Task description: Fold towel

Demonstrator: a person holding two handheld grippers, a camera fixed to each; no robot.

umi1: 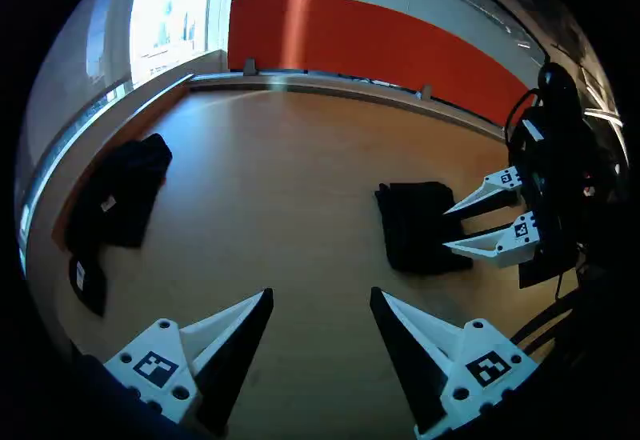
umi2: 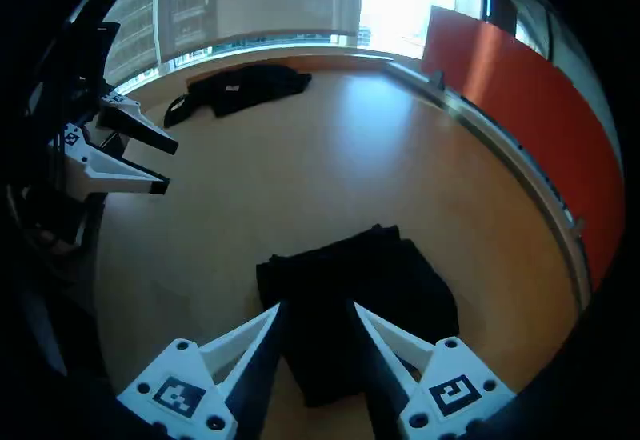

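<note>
Towel, black, folded, lies on table under spread right claw; left claw spread, well apart.

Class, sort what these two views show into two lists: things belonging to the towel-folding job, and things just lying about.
Belonging to the job: black cloth towel; left hand-held gripper; right hand-held gripper; light wooden tabletop.
Just lying about: heap of black cloth near the window; orange partition panel behind the table.
</note>
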